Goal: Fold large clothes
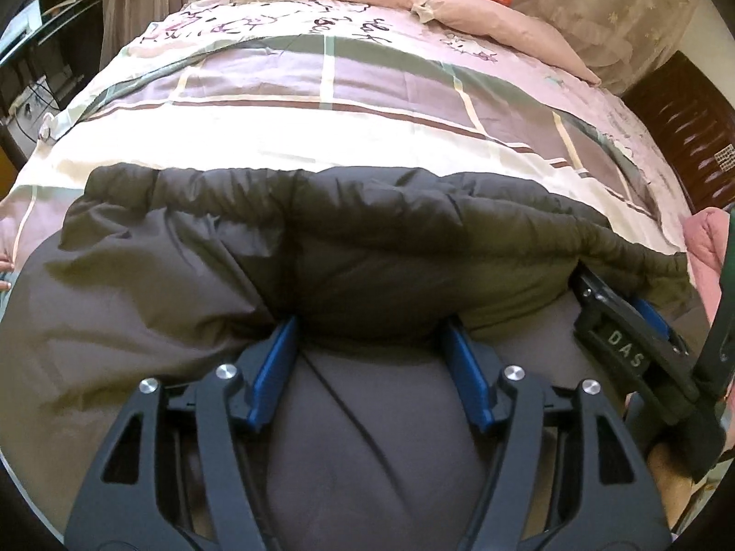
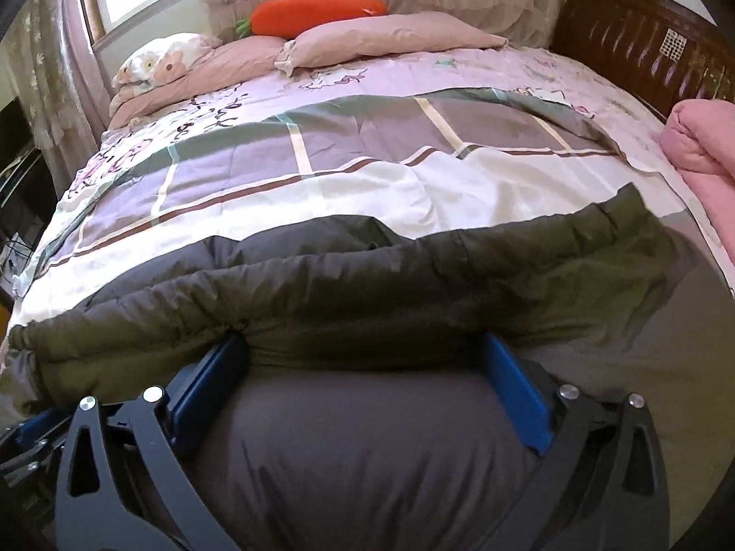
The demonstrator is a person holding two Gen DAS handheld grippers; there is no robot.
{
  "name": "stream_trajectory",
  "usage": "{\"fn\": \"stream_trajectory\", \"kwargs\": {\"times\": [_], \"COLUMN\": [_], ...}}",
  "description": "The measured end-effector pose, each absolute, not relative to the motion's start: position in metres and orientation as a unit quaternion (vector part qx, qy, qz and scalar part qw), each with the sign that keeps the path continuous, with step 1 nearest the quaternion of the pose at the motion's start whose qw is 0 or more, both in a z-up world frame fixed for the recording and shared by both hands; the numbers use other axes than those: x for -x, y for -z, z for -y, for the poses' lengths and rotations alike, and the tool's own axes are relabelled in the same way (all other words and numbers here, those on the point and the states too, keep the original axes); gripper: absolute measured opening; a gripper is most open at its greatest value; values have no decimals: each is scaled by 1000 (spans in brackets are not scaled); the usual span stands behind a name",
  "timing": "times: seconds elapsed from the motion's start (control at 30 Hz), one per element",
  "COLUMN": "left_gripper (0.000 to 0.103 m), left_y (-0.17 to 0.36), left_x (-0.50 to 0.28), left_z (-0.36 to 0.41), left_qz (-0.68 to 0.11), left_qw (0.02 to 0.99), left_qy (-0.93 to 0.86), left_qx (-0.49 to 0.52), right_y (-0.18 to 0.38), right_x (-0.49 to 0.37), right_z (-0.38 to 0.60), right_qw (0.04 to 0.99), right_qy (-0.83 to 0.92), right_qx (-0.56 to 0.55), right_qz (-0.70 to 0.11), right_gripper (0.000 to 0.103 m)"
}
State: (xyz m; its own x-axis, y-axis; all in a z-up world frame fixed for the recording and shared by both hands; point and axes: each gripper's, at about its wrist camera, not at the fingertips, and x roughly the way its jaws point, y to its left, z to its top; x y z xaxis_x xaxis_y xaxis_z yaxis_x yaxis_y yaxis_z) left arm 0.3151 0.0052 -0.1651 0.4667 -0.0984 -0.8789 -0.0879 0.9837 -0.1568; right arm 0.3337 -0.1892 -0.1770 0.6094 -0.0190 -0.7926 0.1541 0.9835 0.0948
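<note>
A large grey-olive padded coat (image 1: 321, 248) lies across the near part of the bed; it also fills the lower half of the right wrist view (image 2: 367, 284). My left gripper (image 1: 372, 326) is open, its blue pads wide apart with their tips tucked under a puffy fold of the coat. My right gripper (image 2: 367, 344) is open the same way, its tips hidden under the coat's gathered edge. The right gripper also shows at the right edge of the left wrist view (image 1: 629, 335), beside the left one.
The bed has a plaid quilt (image 2: 321, 170) in purple, green and cream. Pink pillows (image 2: 390, 41) and an orange carrot plush (image 2: 317, 14) lie at the head. A pink folded blanket (image 2: 703, 147) sits at the right, by a dark wooden headboard (image 2: 643, 41). Shelves stand at the left (image 1: 32, 69).
</note>
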Motion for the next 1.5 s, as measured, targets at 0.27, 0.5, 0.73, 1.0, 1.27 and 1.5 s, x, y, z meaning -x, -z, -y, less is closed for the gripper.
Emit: {"fn": "stream_trajectory", "kwargs": {"times": [0.27, 0.5, 0.73, 1.0, 1.27, 1.5], "left_gripper": [69, 77, 82, 86, 99, 97], "left_y": [166, 102, 79, 142, 167, 157], "left_x": [-322, -276, -235, -220, -234, -226], "left_z": [8, -9, 3, -13, -16, -22], "left_qz": [-511, -482, -493, -546, -560, -548], "left_qw": [858, 873, 866, 833, 822, 831], "left_qy": [-22, -67, -65, -77, -95, -90], "left_qx": [48, 5, -49, -38, -41, -20], "right_y": [165, 104, 110, 148, 161, 132], "right_x": [-349, -252, -190, -219, -223, -213], "right_z": [197, 227, 240, 240, 228, 218], "right_qw": [856, 844, 838, 841, 846, 871], "right_qy": [19, -58, -50, -10, -6, -19], "right_qx": [-47, -94, -122, -92, -44, -47], "right_qz": [-515, -525, -529, -533, -531, -488], "right_gripper": [102, 101, 101, 101, 102, 102]}}
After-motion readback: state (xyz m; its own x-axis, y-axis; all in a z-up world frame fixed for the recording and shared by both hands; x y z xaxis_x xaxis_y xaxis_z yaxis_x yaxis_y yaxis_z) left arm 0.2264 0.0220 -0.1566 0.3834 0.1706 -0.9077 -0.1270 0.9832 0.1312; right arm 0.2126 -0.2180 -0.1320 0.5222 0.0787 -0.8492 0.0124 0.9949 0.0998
